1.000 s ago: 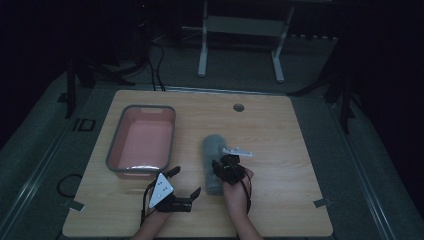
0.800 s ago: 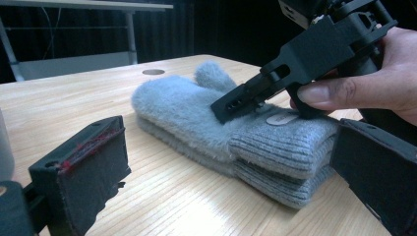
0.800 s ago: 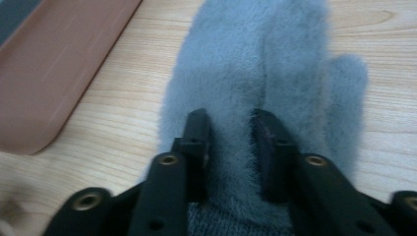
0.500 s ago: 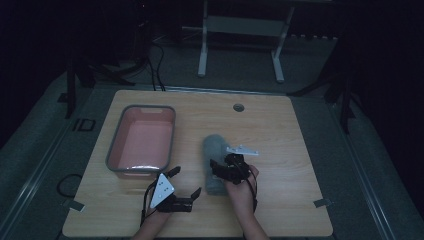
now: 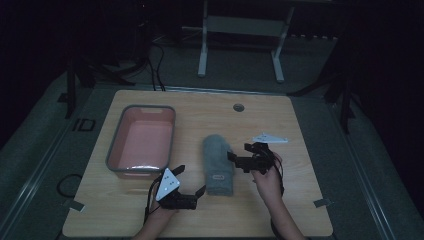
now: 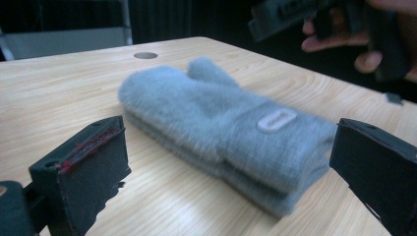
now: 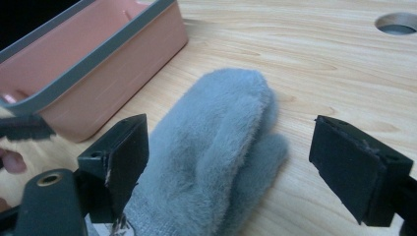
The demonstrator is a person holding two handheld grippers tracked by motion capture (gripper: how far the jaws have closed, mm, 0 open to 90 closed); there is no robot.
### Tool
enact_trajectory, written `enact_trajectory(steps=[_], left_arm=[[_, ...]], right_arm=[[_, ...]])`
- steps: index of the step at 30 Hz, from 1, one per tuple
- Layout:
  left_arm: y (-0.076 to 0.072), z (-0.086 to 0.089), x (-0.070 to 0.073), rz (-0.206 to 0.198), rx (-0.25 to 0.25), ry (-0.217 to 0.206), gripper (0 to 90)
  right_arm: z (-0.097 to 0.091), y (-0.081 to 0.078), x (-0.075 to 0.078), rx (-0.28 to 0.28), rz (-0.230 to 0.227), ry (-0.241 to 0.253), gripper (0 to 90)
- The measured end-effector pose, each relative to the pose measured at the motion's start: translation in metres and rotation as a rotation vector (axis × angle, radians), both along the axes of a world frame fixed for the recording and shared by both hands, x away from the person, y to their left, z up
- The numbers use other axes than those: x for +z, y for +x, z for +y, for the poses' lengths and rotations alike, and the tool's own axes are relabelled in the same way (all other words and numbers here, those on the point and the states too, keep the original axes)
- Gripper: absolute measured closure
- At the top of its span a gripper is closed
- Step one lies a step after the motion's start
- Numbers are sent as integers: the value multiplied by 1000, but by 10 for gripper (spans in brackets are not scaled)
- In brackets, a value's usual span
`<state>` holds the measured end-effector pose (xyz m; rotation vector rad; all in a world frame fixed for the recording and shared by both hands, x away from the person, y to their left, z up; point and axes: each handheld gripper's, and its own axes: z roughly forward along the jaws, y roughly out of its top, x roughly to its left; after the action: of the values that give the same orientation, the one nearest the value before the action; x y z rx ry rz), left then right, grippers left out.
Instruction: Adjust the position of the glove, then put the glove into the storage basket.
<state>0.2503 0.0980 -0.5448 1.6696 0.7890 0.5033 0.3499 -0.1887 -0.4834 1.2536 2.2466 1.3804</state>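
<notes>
A pair of fluffy grey mittens [image 5: 218, 165] lies stacked on the wooden table [image 5: 300, 200], with a small label near the cuff [image 6: 276, 120]. My right gripper [image 5: 239, 153] hovers just right of the mittens. Its jaws have just been opening and stand wide apart with nothing pressed between them. In the right gripper view [image 7: 236, 147] the mitten's thumb and tip [image 7: 216, 137] lie below the gap. My left gripper [image 5: 191, 179] rests near the front edge, open, and its jaws [image 6: 231, 147] frame the cuff end without touching it.
A pink tub [image 5: 142, 141] with a grey rim stands left of the mittens, and its wall [image 7: 98, 64] shows in the right gripper view. A round cable hole [image 5: 238, 107] sits near the table's far edge. Dark floor and a metal stand lie beyond.
The right gripper has lifted off the mittens and drawn back to the right, and its jaws have opened. The left gripper and the mittens have stayed put.
</notes>
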Motion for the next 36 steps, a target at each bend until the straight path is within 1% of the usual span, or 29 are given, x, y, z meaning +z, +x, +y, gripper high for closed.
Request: enact_trajectory(steps=[1,2,3,4,6,8,9,10,11,12,13,14,15,16,17,18,19,21,23,24,25,26,27,29,31,32,33,35,36], left_arm=[[3,-2,4,11,-2,1,13],[7,-5,8,29,-1,16,13],[12,-8,11,46,1,28,13],[18,-10,13,68,-6,25,13],[31,-15,15,126,8,27,13],[44,-19,17,164,27,43,13],[49,-22,18,171,35,53,13],[53,-24,20,183,46,65,14],[57,-25,21,190,55,59,48],[61,-26,22,196,66,51,59],[64,-27,22,207,73,56,68],[67,-28,22,218,77,65,81],[70,-29,21,240,77,74,86],[73,-30,19,259,68,75,123],[74,-32,18,265,63,87,149],[75,-35,16,280,54,116,152],[76,-38,14,299,37,134,174],[77,-42,11,325,37,152,176],[77,-43,7,353,28,140,189],[78,-43,5,373,36,145,206],[79,-43,3,386,39,139,206],[80,-42,1,399,44,142,206],[81,-42,0,405,52,147,205],[84,-41,-4,440,51,145,206],[86,-42,-6,449,48,155,206],[87,-42,-8,451,43,166,207],[88,-42,-9,459,42,165,207],[90,-43,-11,449,36,177,208],[90,-43,-11,453,34,173,208]], right_arm=[[-1,1,-2,20,13,4,144],[-2,1,-4,29,46,1,139],[-3,2,-7,24,75,-10,139],[-3,3,-10,10,82,-23,138],[-1,2,-12,2,71,-35,105],[4,1,-12,-1,51,-49,105],[7,1,-13,-2,50,-44,136],[10,3,-14,8,60,-44,198],[14,4,-16,16,69,-51,259],[17,5,-18,6,71,-67,310],[19,7,-21,2,83,-76,372],[20,8,-24,0,97,-62,409],[21,9,-29,-17,106,-69,413],[22,11,-34,-24,115,-92,418],[22,12,-38,-24,133,-99,428],[22,13,-43,-27,152,-110,429],[21,13,-48,-30,164,-119,441],[17,13,-54,-35,184,-124,444],[13,13,-58,-31,210,-107,455],[11,14,-60,-30,222,-96,454],[10,15,-62,-31,240,-84,455],[9,15,-63,-27,246,-74,456],[10,15,-63,-24,246,-76,461],[12,15,-63,-15,247,-84,465],[15,16,-63,-11,243,-100,460],[16,16,-63,-9,239,-110,434],[17,16,-62,-9,236,-127,415],[17,18,-62,-8,257,-113,388],[17,18,-63,-7,259,-110,383]])
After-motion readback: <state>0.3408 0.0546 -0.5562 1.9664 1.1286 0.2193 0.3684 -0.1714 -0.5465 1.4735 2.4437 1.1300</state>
